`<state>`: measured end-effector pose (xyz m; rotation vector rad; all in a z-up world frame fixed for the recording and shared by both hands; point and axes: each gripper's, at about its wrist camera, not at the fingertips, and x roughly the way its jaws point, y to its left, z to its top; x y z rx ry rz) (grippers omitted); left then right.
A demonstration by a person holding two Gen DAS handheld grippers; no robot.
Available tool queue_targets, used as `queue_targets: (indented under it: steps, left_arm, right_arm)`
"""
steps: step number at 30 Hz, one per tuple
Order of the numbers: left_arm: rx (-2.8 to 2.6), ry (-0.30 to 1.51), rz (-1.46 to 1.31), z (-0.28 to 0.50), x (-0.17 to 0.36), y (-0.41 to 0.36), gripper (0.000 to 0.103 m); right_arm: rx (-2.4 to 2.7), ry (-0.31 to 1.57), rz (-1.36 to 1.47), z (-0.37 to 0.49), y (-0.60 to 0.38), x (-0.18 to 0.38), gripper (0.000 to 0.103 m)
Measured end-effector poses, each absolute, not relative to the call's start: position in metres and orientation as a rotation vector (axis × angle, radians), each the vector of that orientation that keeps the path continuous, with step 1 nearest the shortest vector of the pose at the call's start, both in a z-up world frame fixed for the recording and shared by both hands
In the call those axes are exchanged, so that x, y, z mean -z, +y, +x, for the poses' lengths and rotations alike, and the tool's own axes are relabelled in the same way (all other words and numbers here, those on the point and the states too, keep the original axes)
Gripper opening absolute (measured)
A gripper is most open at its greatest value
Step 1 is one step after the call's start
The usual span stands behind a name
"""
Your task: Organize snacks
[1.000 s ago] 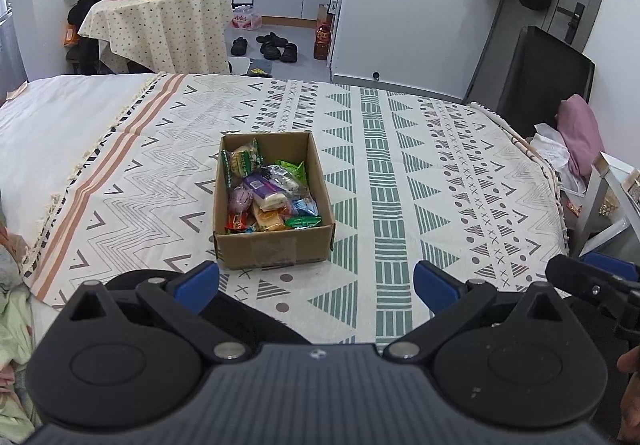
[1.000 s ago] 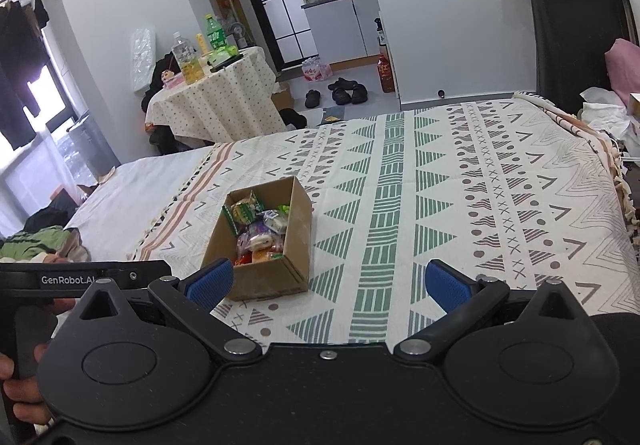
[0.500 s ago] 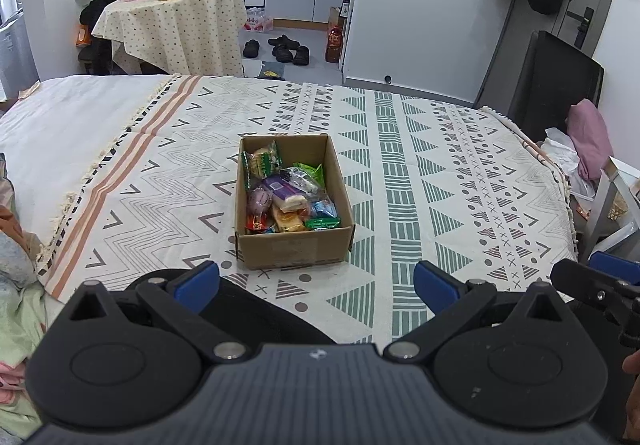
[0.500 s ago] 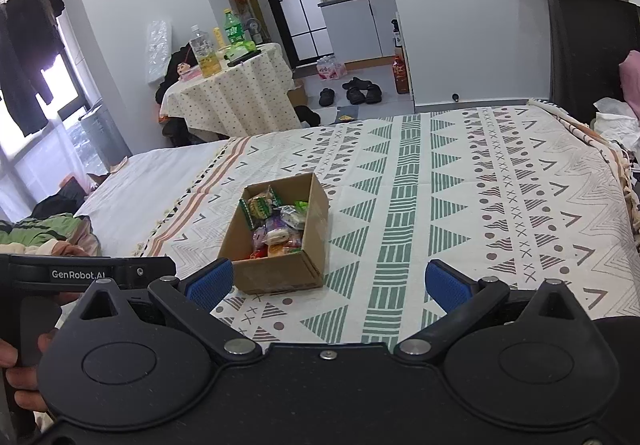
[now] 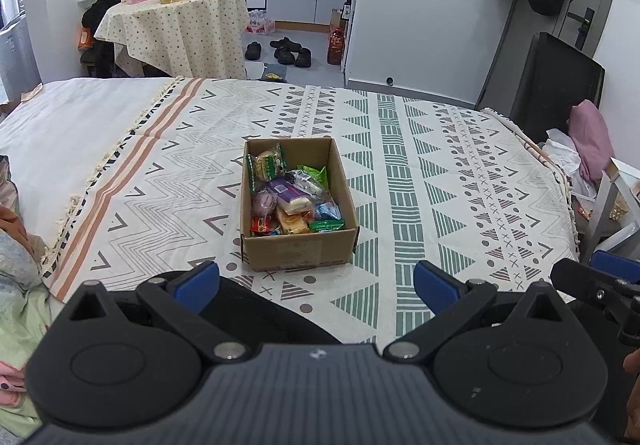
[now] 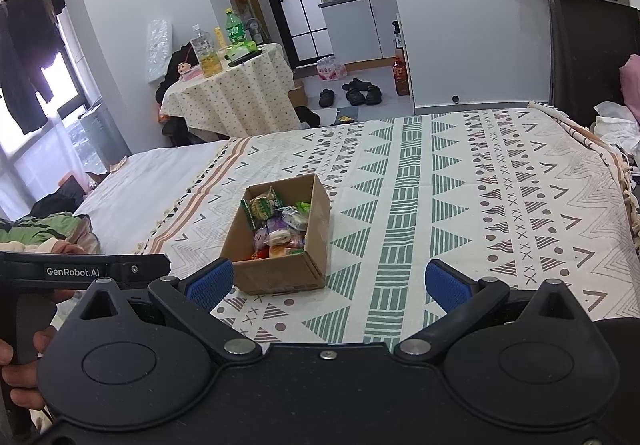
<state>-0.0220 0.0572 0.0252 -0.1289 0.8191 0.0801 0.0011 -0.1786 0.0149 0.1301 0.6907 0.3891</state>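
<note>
Both grippers hang empty, jaws wide: the snack box (image 5: pixel 298 207) sits on the blanket straight ahead of the left gripper (image 5: pixel 316 281), long axis pointing away; the right gripper (image 6: pixel 327 279) seems slightly farther

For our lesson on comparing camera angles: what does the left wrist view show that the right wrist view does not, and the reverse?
Only the left wrist view shows the blue snack packet low in the cardboard box.

Only the right wrist view shows the window, hanging clothes and the left gripper's GenRobot.AI label.

Both show the box on the patterned blanket, the round table, and open fingers.
</note>
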Motion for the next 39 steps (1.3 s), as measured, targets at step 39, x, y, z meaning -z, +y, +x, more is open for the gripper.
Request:
queue_targets:
  steps: [39]
  left_arm:
    - [-0.079,0.823,-0.123,-0.0226,-0.0253,0.0547,0.103]
  right_arm:
    - [-0.383,0.694,0.136,0.0020,-0.1815,-0.0166,0.103]
